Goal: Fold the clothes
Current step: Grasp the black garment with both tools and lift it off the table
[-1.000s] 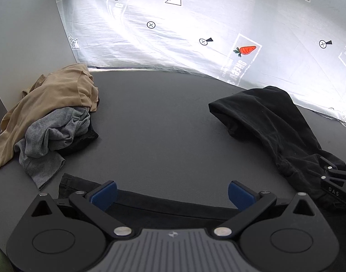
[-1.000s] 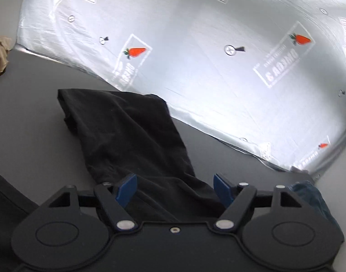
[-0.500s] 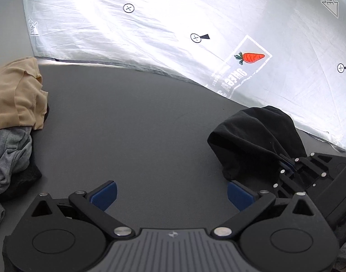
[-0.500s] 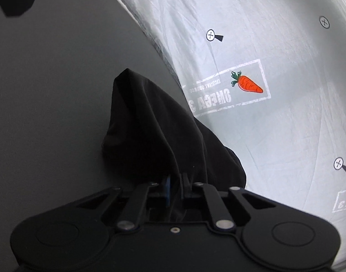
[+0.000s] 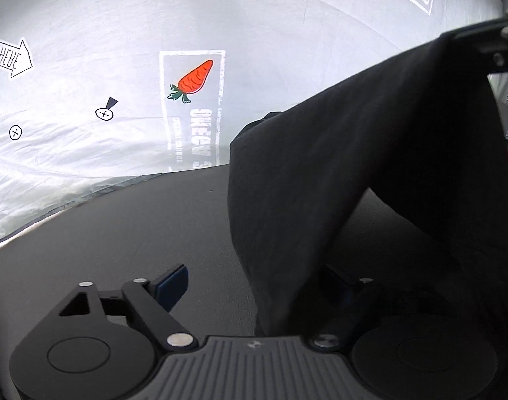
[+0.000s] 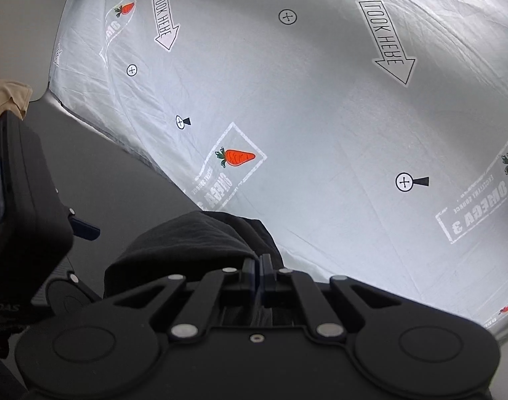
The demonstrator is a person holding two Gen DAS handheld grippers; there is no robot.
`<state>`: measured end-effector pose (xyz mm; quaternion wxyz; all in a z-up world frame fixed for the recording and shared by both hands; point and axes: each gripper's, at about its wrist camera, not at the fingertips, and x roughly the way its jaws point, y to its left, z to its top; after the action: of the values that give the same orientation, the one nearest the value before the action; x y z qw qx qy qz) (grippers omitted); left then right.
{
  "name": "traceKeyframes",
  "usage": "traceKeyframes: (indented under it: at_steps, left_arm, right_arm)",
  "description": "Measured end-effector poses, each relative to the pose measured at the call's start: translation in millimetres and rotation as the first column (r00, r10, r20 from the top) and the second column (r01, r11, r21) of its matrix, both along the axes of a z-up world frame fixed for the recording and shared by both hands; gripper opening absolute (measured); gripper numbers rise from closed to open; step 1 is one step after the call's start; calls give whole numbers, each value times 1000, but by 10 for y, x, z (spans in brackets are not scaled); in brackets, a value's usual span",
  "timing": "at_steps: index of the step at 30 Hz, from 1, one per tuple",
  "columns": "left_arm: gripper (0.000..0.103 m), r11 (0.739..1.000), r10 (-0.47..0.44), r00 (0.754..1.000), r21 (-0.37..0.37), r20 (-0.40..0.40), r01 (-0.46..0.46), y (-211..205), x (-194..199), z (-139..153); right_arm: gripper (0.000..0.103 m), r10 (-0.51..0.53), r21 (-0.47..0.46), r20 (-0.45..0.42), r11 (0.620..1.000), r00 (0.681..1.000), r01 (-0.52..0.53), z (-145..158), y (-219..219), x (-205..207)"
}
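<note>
Backdrop: a white printed sheet (image 6: 320, 106) behind a dark grey table (image 5: 127, 220), bearing carrot stamps, arrows with mirrored lettering and small cross-in-circle marks. Both views show it.

Item 1, black garment (image 5: 370, 173). In the left wrist view it hangs as a broad dark sheet from the upper right down to the table, its lower edge falling across the near right of the frame. In the right wrist view only a bunched fold of it (image 6: 194, 240) shows, raised just ahead of the fingers.

Item 2, right hand-held gripper (image 6: 257, 266). Fingers pressed together with the black cloth pinched between them, seen plainly in its own view. The left wrist view shows only part of its black frame (image 5: 487, 40) at the upper right, where the garment's top edge is carried.

Item 3, left hand-held gripper (image 5: 254, 286). Jaws partly apart and have just been closing. The left blue pad (image 5: 172, 286) stands clear of the cloth; the right finger is hidden behind the hanging garment, so contact on that side cannot be told. The right wrist view shows this gripper's body (image 6: 24, 206) from the side at far left, with one blue pad tip.

Item 4, tan garment (image 6: 7, 96). Visible only in the right wrist view, far left, beyond the gripper body.
</note>
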<state>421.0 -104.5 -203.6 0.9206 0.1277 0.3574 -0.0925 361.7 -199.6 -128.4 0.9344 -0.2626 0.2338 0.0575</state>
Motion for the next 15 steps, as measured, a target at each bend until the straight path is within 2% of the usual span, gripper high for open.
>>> traceKeyframes:
  at_steps: [1, 2, 3, 4, 6, 8, 10, 13, 15]
  left_arm:
    - [53, 999, 23, 1000, 29, 4, -23, -53, 37, -31]
    - [51, 999, 42, 999, 26, 25, -43, -47, 34, -9]
    - [38, 998, 60, 996, 28, 66, -62, -26, -18, 65]
    - [20, 996, 69, 991, 55, 114, -76, -11, -104, 180]
    - [9, 984, 98, 965, 119, 244, -130, 58, -352, 472]
    - [9, 968, 122, 918, 157, 378, -193, 212, -683, 829]
    - [9, 950, 142, 852, 173, 504, -261, 425, -1066, 1225]
    - [10, 922, 187, 784, 170, 592, -348, 718, -1558, 1689]
    - [11, 906, 229, 763, 154, 604, -394, 868, -1807, 1864]
  right_arm:
    - [2, -2, -10, 15, 1000, 1000, 2, 32, -34, -45]
    - [2, -1, -18, 29, 1000, 1000, 1, 68, -68, -98]
    - [3, 4, -16, 35, 1000, 999, -3, 113, -106, -158]
    - [3, 9, -7, 37, 1000, 999, -9, 155, -137, -217]
    - [2, 24, -4, 63, 1000, 998, -24, 250, -158, -385]
    - [2, 51, -27, 108, 998, 993, -48, 351, -120, -604]
    - [3, 105, 0, 142, 994, 984, -106, 512, -78, -850]
    - [3, 207, 89, 171, 970, 963, -224, 758, 45, -1241]
    - [3, 282, 127, 200, 942, 938, -311, 884, 161, -1502]
